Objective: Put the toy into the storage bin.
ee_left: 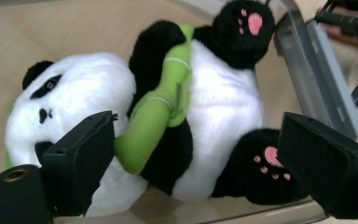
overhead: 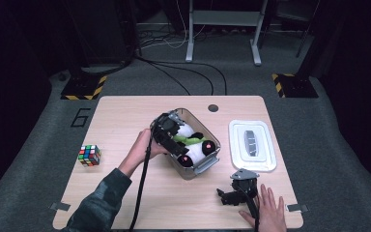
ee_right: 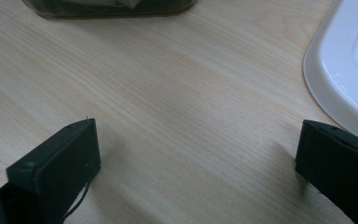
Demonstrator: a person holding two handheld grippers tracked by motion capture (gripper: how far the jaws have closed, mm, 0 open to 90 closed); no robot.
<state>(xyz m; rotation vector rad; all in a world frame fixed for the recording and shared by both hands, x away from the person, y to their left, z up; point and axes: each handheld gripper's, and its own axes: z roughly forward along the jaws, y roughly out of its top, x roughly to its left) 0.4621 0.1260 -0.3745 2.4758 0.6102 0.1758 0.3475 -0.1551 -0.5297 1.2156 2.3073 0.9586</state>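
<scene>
A: High view count: one clear bin point(overhead: 211, 163), one plush panda point(overhead: 193, 145) lying inside it, one white lid point(overhead: 265, 162) just right of the bin, one colour cube point(overhead: 90, 155) at the table's point(overhead: 125, 116) left edge.

B: Grippers?

A: Two. Left gripper point(overhead: 168, 133) over the bin, jaws apart, straddling the panda without pressing it; one green bamboo stick point(ee_left: 156, 112) across its chest. Right gripper point(overhead: 239, 186) rests on bare wood near the lid, jaws wide apart, nothing between.

B: Writing?

A: A "6" point(overhead: 79, 117) on the floor beside the table. No brand legible.
</scene>
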